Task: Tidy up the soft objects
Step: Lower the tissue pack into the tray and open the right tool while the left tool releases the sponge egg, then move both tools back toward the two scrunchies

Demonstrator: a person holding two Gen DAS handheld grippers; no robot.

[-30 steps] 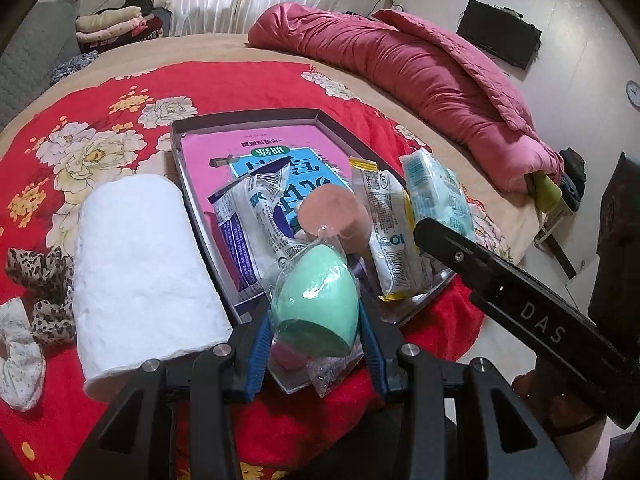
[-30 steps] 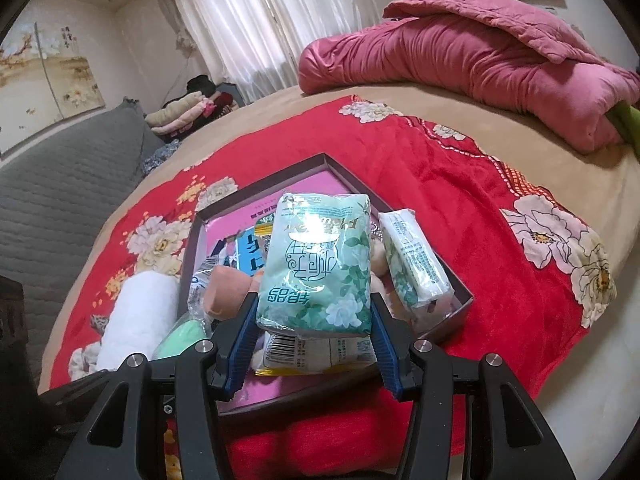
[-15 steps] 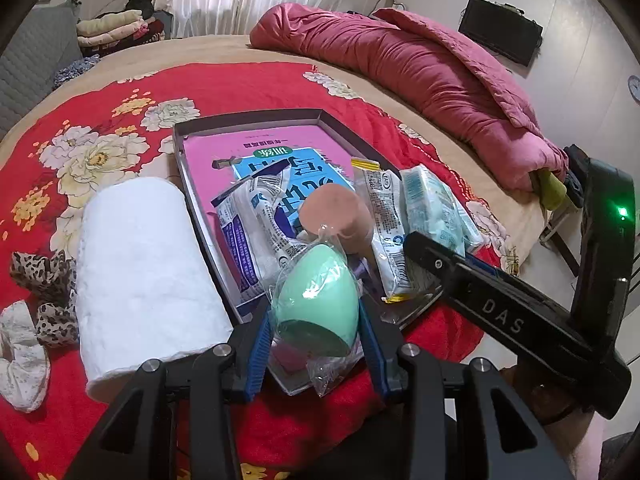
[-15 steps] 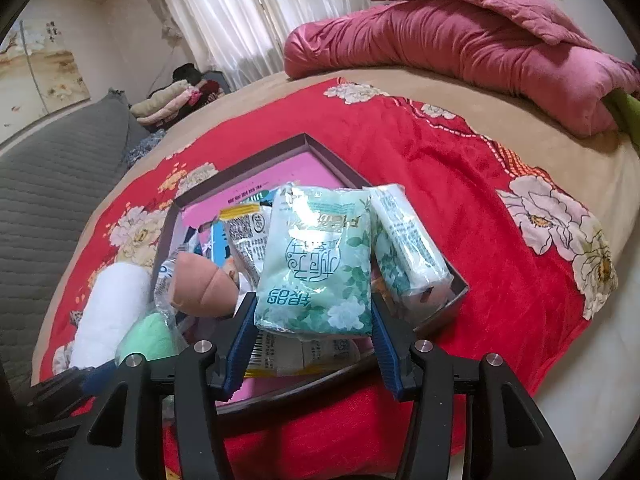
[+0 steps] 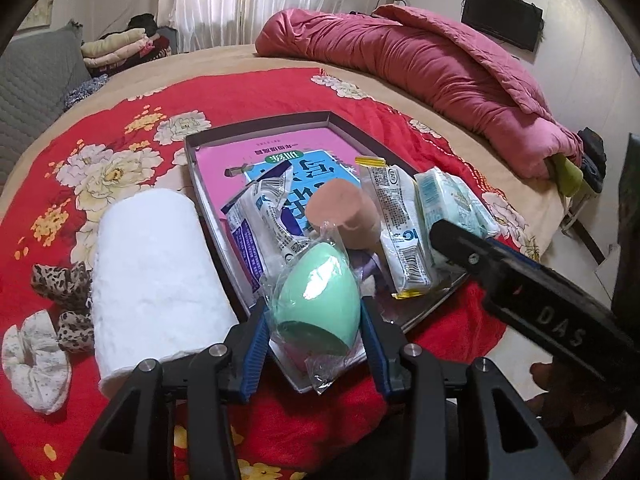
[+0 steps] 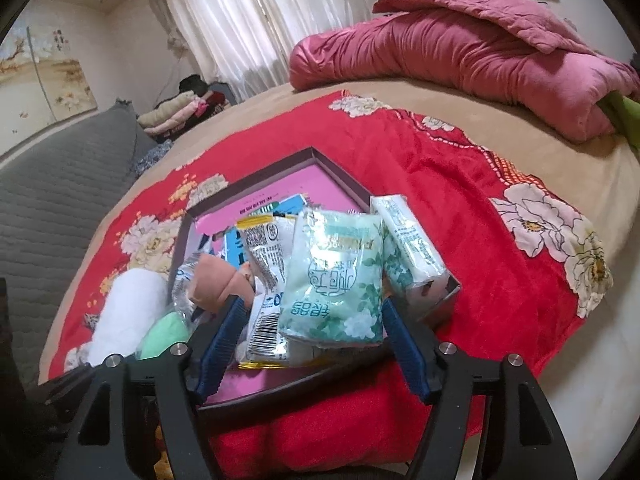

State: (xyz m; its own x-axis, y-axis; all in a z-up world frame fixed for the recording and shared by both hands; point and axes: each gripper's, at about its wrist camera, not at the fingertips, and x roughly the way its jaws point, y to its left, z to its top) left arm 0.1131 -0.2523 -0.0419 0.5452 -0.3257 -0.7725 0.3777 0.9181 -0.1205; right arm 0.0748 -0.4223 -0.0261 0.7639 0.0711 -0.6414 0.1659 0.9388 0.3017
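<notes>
A dark shallow box point(image 5: 348, 120) point(image 6: 224, 204) with a pink bottom lies on the red flowered blanket. In it are several wipe packs and a tan sponge point(image 5: 340, 212) point(image 6: 214, 280). My left gripper point(image 5: 314, 320) is shut on a bagged green egg-shaped sponge point(image 5: 316, 292) over the box's near corner. My right gripper point(image 6: 316, 312) stands around a green flowered tissue pack point(image 6: 332, 276) over the box's near edge; its jaws are wider than the pack, and the left pad is apart from it. A white tissue pack point(image 6: 408, 240) lies in the box to its right.
A white rolled towel point(image 5: 152, 264) point(image 6: 124, 312) lies left of the box. Leopard and white scrunchies point(image 5: 60, 284) lie further left. A rolled pink quilt point(image 5: 420, 64) point(image 6: 460, 52) lies at the far side of the bed. The right gripper's arm point(image 5: 532, 300) crosses the left wrist view.
The right gripper has widened; the green flowered pack has sunk and tilted between its fingers. The left gripper holds the green sponge in much the same place.
</notes>
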